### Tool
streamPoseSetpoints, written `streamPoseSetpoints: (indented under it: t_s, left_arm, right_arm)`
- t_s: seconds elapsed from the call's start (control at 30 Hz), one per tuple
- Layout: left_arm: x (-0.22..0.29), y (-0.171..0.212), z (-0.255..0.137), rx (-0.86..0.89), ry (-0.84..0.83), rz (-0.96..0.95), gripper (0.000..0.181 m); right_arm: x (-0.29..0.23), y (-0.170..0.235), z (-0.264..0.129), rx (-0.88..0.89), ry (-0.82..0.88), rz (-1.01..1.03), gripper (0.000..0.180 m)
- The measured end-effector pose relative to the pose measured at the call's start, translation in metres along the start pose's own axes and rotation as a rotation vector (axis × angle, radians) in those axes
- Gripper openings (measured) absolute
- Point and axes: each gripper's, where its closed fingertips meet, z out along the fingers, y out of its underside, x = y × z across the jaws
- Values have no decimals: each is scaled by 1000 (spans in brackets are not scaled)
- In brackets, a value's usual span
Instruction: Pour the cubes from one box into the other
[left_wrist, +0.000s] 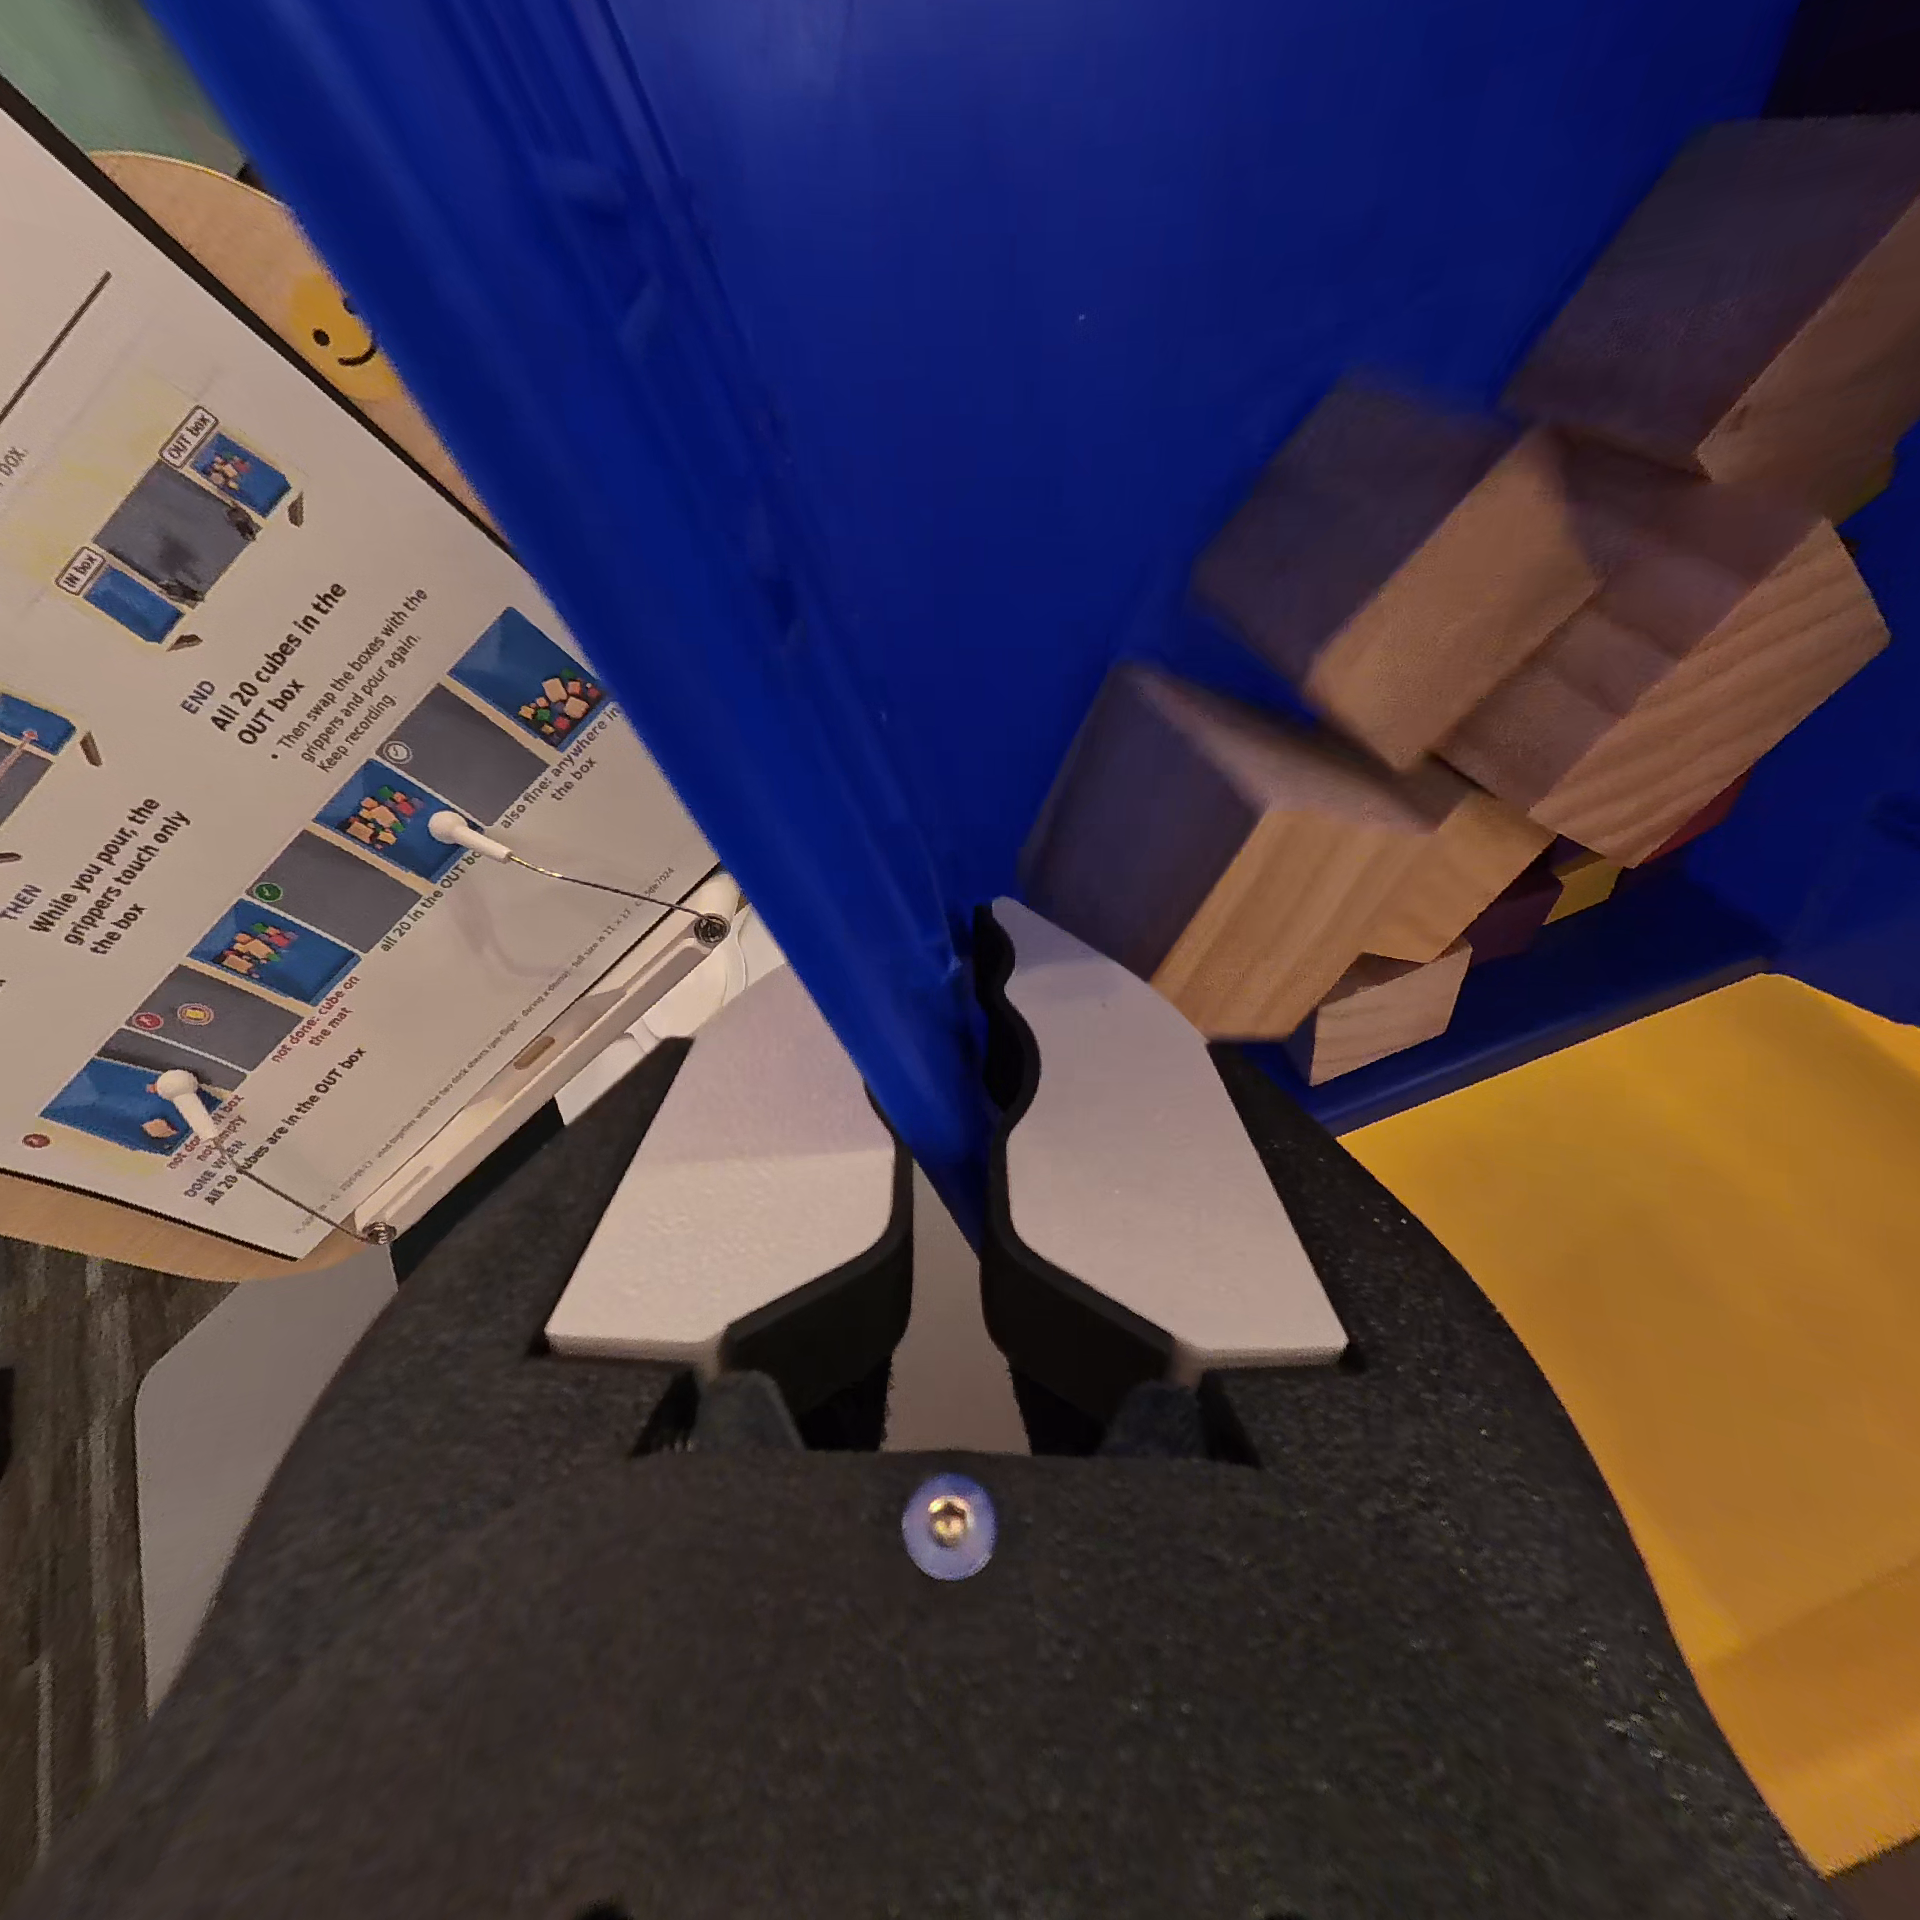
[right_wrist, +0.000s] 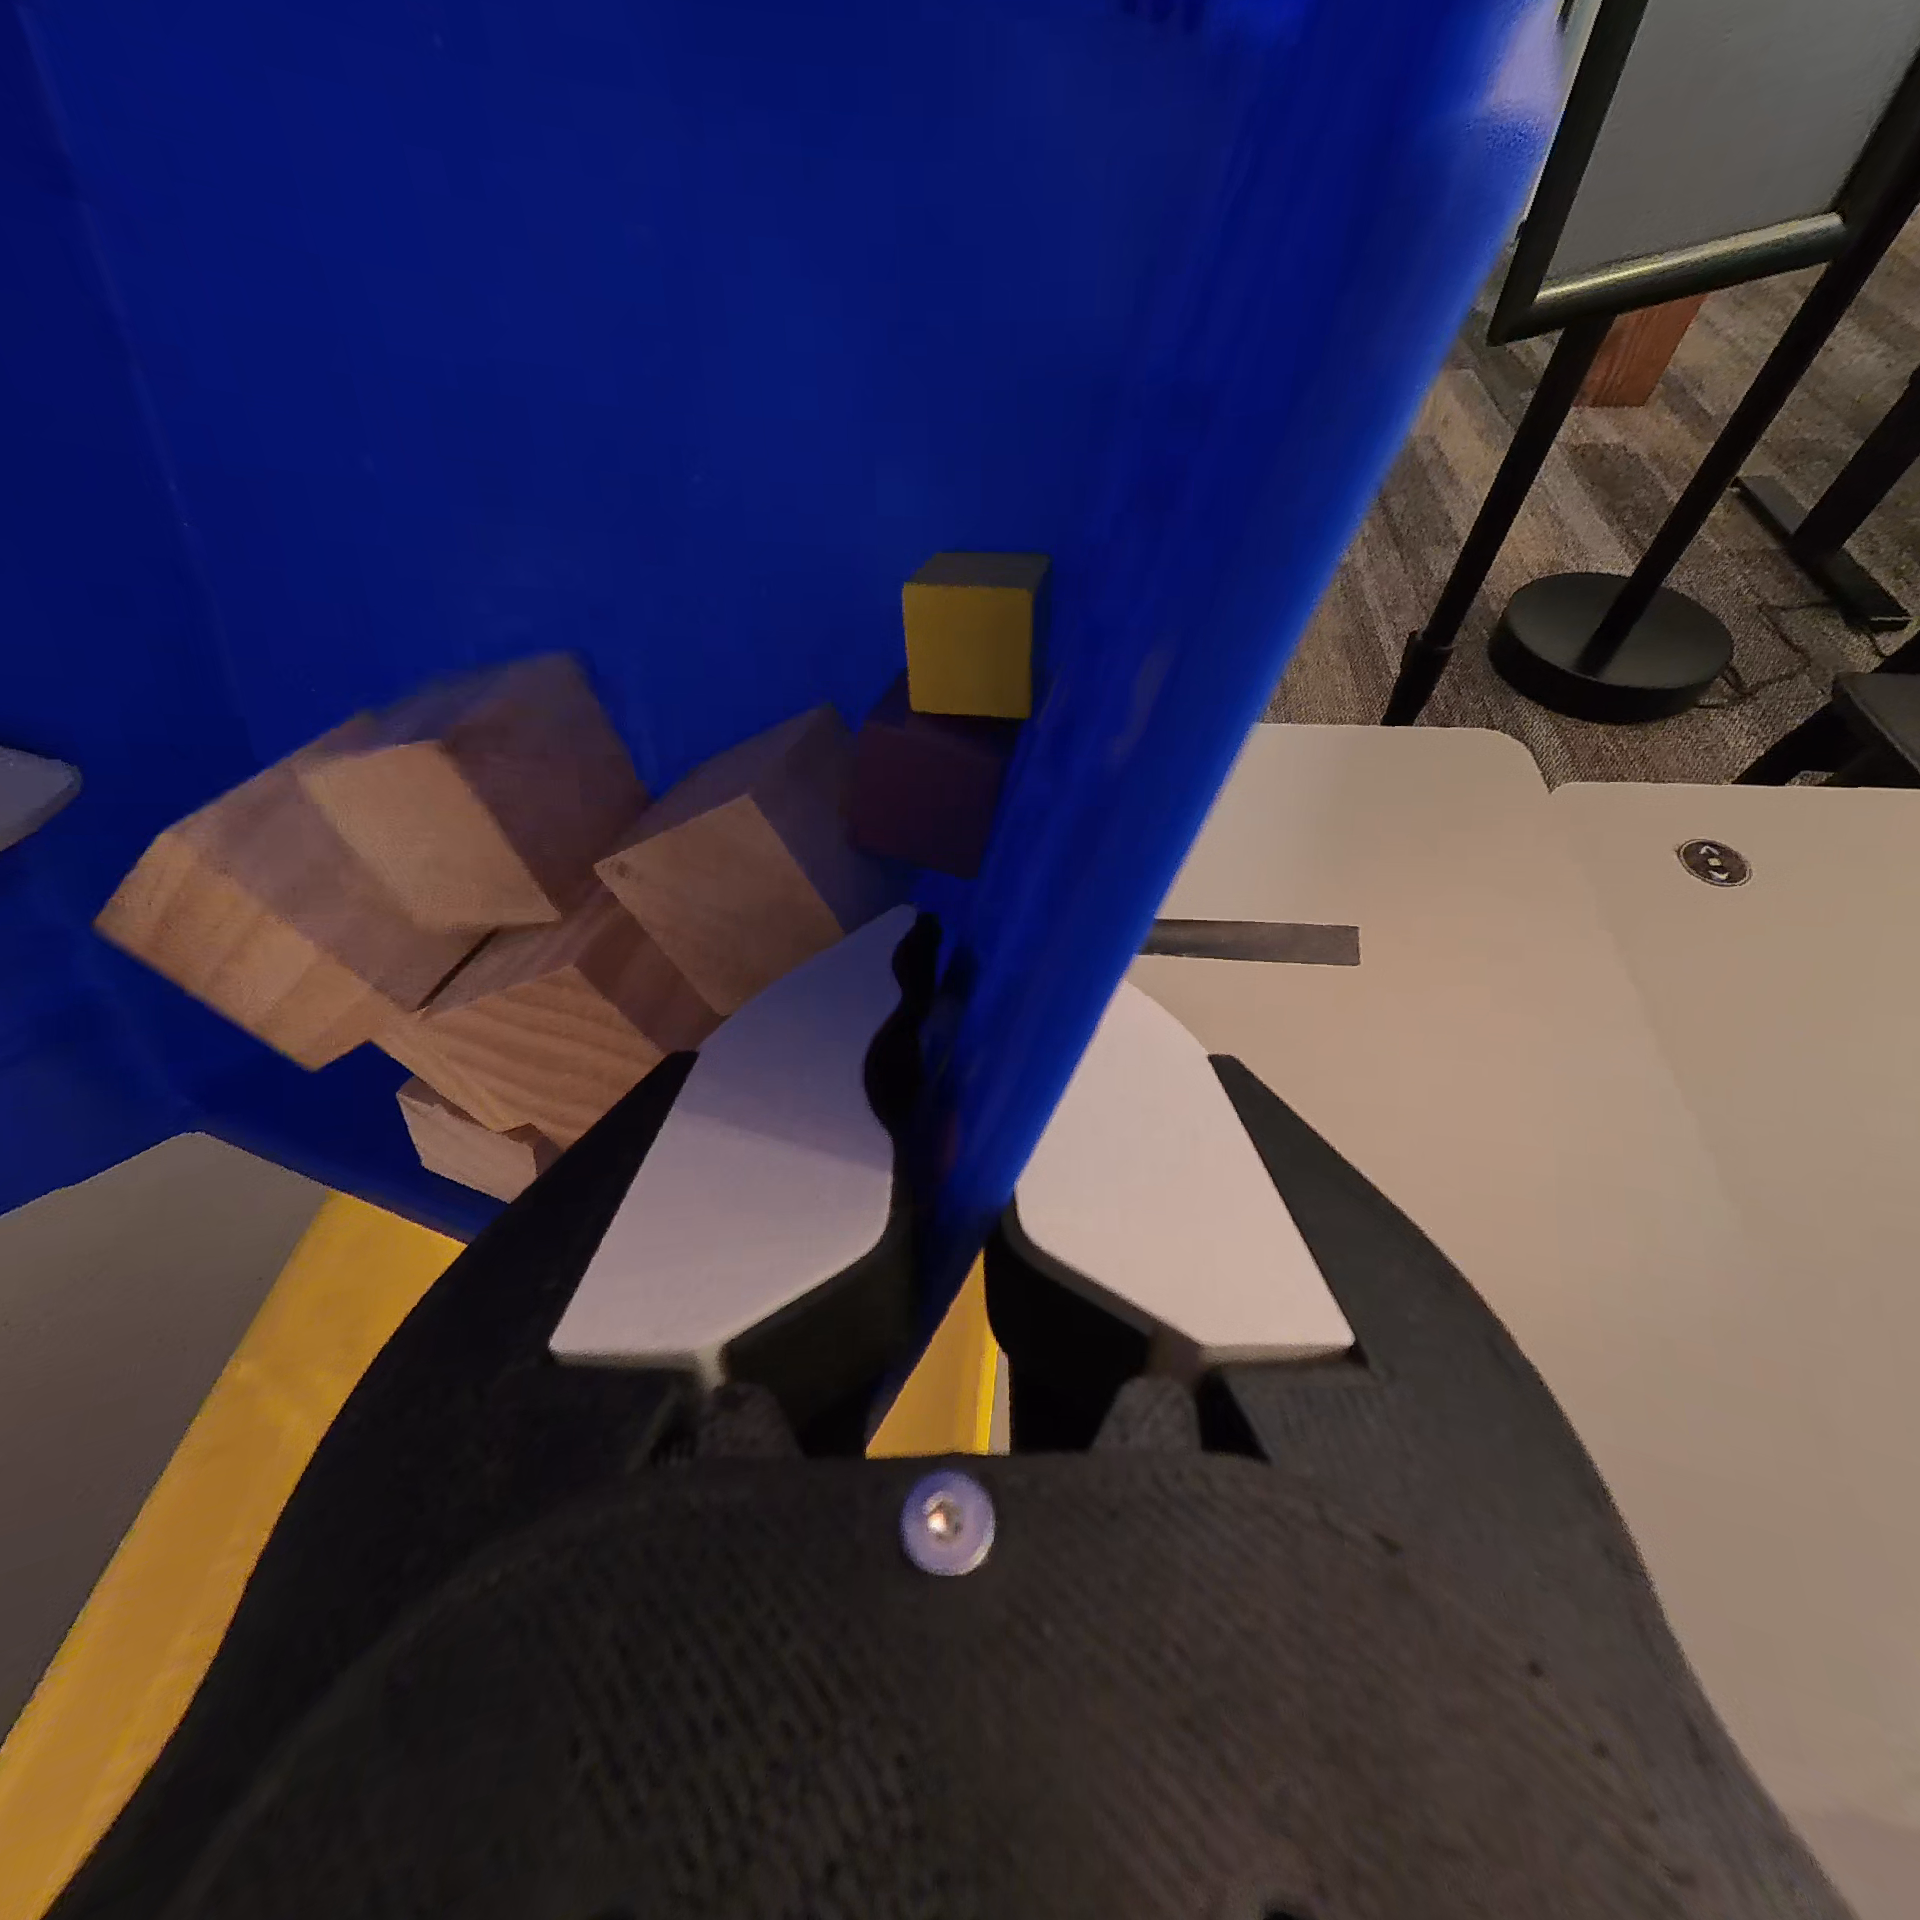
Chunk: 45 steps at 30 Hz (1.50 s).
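A blue box is held tilted steeply, gripped on two opposite walls. My left gripper is shut on its left wall. My right gripper is shut on its right wall. Several plain wooden cubes slide, blurred, down the inside of the box toward its lower rim; they also show in the right wrist view. A yellow cube and a dark purple cube sit against the right wall. The other box is not in view.
A yellow mat lies under the box and shows at lower left in the right wrist view. An instruction sheet lies on a wooden board at left. A grey table top extends right, with black stands on the carpet beyond.
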Motion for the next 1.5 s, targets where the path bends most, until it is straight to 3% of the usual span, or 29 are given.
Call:
streamPoseSetpoints:
  t_s: [0.87, 1.5]
  left_arm:
    - [1, -24, -17, 224, -106, 49, 8]
    - [8, -23, -16, 237, -78, 24, 11]
  right_arm:
    - [9, -18, -12, 147, -3, 14, 7]
    - [14, -32, -21, 287, 46, -63, 4]
